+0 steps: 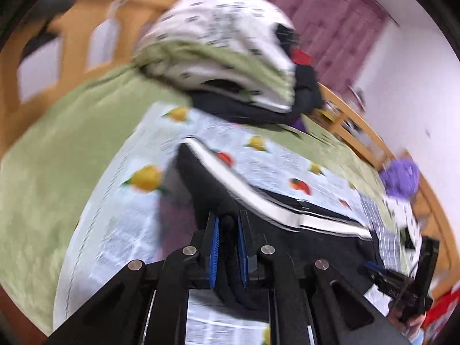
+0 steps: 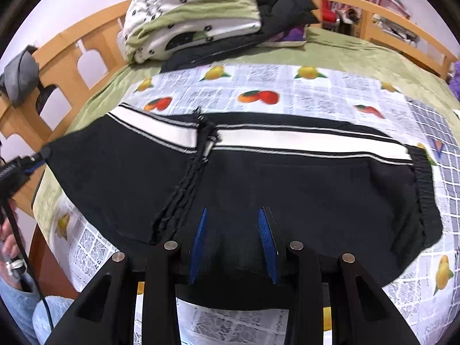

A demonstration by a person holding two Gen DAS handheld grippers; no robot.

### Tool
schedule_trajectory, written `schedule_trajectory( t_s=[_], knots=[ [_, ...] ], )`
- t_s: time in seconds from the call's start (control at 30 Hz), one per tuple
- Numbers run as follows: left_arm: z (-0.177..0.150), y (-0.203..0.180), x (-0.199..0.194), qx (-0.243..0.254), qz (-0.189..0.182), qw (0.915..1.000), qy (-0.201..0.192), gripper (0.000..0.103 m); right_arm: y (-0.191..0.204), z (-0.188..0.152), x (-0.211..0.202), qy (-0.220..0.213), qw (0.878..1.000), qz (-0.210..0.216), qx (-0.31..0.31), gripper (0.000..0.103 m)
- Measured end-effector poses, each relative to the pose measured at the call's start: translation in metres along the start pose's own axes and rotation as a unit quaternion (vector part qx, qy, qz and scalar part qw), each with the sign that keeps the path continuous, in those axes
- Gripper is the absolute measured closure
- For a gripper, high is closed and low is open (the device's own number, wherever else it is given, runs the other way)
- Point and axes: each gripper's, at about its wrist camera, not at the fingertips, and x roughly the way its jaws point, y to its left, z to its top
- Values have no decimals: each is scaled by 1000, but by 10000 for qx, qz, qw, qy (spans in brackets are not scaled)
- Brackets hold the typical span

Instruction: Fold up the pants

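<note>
The left gripper [image 1: 229, 224] is clamped on a fold of the black pants [image 2: 258, 178], its blue pads [image 1: 214, 247] pressed close on the dark cloth, which rises as a lifted ridge ahead of it; in the right wrist view the same gripper [image 2: 43, 155] pinches the pants' far left corner. The right gripper [image 2: 233, 215] stands part open over the near edge of the pants, black fabric lying between its blue pads [image 2: 266, 238]; whether they press on it cannot be told. The pants lie spread across a fruit-printed cloth [image 2: 302, 92] on the bed, white side stripe [image 2: 287, 139] uppermost, drawstring [image 2: 189, 178] trailing over the middle, elastic cuff [image 2: 425, 187] to the right. The cloth's blocks of small print are too blurred to read; no brand or label is legible. Beneath lies a green blanket [image 1: 57, 149]. Beyond, a spotted white and green quilt [image 2: 187, 17] sits piled on dark clothing [image 2: 281, 3] against the wooden bed rail [image 2: 72, 57]. A hand [image 2: 8, 244] shows at the left edge.
</note>
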Motion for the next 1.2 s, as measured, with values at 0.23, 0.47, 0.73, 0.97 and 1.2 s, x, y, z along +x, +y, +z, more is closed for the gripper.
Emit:
schedule_trajectory(
  t_s=[0.23, 0.47, 0.73, 0.97, 1.2],
  knots=[
    [7, -122, -7, 1210, -452, 9916, 118, 97, -56, -10, -35, -531, 9968, 153, 580, 67],
    [-44, -222, 11, 2036, -1280, 9700, 366, 102, -118, -29, -46, -610, 9891, 218, 1321, 67],
    [-68, -158, 45, 1213, -783, 9836, 1084, 99, -132, -50, -38, -368, 9922, 63, 1192, 67],
    [-54, -37, 9, -47, -100, 9985, 540, 51, -114, -45, -23, -158, 9953, 108, 953, 67],
    [-48, 14, 27, -428, -342, 9966, 616, 41, -81, -33, -10, -48, 9984, 33, 559, 67]
  ],
)
